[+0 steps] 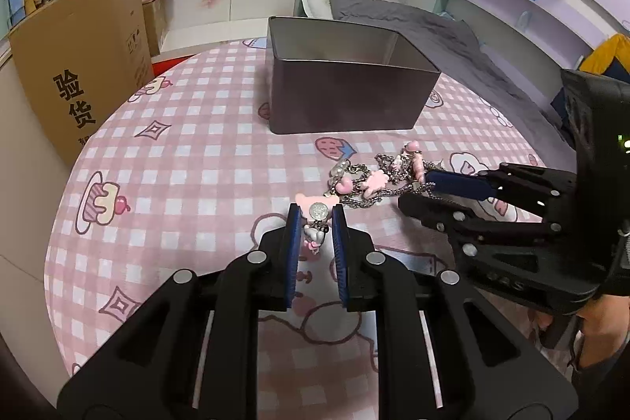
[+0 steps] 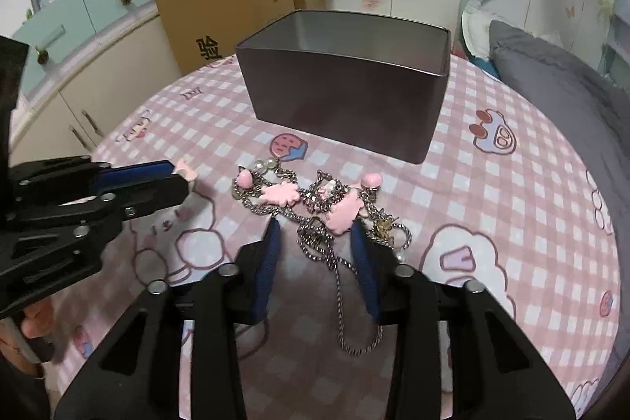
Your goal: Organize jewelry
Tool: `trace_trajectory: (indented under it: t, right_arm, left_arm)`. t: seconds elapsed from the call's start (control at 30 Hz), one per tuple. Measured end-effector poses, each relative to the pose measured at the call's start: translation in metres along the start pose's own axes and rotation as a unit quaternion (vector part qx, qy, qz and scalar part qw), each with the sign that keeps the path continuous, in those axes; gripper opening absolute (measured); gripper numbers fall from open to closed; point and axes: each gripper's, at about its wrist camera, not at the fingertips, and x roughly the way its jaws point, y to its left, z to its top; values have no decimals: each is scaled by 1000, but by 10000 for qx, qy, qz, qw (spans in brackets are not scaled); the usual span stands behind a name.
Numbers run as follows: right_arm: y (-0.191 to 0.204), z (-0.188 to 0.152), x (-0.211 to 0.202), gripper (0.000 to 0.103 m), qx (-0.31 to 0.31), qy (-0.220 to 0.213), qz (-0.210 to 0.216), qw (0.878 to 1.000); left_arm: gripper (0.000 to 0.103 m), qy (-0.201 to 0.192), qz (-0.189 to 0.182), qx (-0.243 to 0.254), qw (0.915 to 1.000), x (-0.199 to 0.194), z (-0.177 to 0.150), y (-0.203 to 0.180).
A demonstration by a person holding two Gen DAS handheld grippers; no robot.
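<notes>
Jewelry lying before a tin (image 1: 346,97) on the bed.
Left gripper (image 1: 317,223) fingers pinching a charm (image 1: 318,229); right gripper (image 2: 315,243) fingers narrowly straddling the chain (image 2: 315,239); cardboard box (image 1: 78,65) reading "验货".

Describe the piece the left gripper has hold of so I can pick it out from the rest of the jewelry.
Start at the metal tin on the pink checked cloth; the chain pile lies in front of it. The charm sits apart, at the pile's near left, pinched in the left gripper jaws. Unlike the tangled chains, it is a short piece: pink bow, round silver disc, silver heart.

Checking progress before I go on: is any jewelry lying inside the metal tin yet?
No, the chains lie on the checked cloth before the tin.
</notes>
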Motion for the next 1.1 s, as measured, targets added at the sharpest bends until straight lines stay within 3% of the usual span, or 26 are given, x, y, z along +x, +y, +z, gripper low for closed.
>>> trace_trajectory:
  t: [0.1, 0.37, 0.73, 1.1]
  right_arm:
    - [6, 0, 2, 13, -178, 14, -185, 9997]
    - [4, -8, -18, 13, -123, -163, -24, 9998]
    - [8, 15, -91, 13, -134, -958, 337, 9947]
    - [11, 43, -138, 12, -358, -1520, 309, 9872]
  left_arm:
    - [16, -13, -16, -6, 10000, -1, 0, 1]
    - [16, -106, -321, -59, 9994, -12, 4, 2]
    - [16, -509, -958, -121, 9940, -51, 28, -8]
    - [16, -845, -1169, 100, 9895, -77, 58, -25]
